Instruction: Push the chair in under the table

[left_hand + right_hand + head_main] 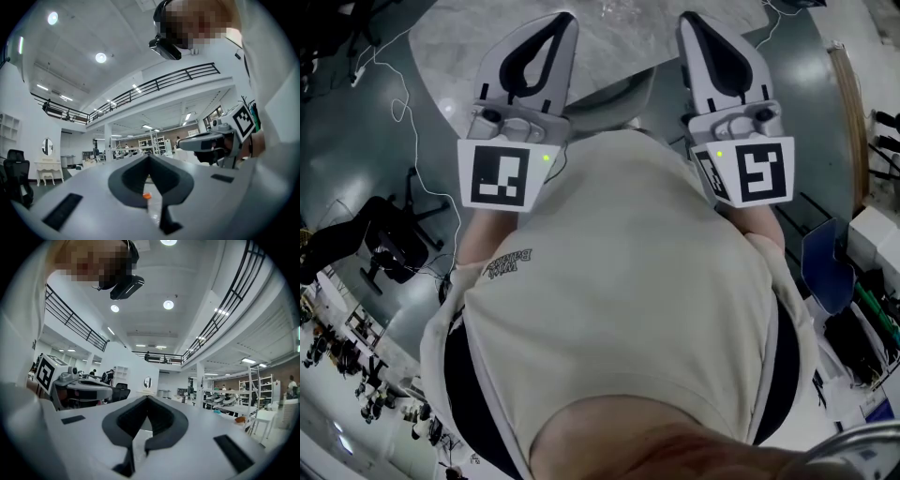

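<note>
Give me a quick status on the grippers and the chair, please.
Left gripper shut, empty; right gripper shut, empty. Grey chair between them, at the table edge. Nothing seen blocking it.

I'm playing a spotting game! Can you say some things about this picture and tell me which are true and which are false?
1. The left tongs and the right tongs are both shut and empty. True.
2. The person's shirt is bright red. False: it is cream.
3. A black office chair stands off to the person's left. True.
4. The table ahead is dark and square. False: it is pale, with a rounded edge.
</note>
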### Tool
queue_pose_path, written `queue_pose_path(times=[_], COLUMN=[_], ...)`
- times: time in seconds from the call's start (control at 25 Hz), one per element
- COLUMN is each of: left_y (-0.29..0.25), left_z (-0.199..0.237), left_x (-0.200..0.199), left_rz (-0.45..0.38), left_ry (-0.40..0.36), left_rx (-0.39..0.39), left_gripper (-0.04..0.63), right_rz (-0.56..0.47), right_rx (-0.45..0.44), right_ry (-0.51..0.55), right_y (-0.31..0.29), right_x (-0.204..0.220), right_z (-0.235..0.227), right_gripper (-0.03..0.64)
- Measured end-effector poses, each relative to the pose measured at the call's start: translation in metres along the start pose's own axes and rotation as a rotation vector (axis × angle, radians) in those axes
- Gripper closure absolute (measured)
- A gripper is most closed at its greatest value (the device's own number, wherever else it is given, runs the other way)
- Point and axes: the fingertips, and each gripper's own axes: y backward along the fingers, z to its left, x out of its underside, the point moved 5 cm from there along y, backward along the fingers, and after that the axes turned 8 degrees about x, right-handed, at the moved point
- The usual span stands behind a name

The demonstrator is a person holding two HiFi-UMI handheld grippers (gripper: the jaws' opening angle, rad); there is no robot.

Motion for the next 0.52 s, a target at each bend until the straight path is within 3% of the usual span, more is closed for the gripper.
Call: queue_pose_path(times=[0.52], left_y=[-0.0016], left_z=[0.0], left_x=[0.0024], left_rz=[0.011], left_ry=[0.002], left_rx=[0.002], left_gripper=[0.584], right_rz=[0.005], right_rx=[-0.016], right_ry=[0.016], right_y=[-0.0034], right_x=[0.0011], right_z=[0.0074], right_gripper=[0.607])
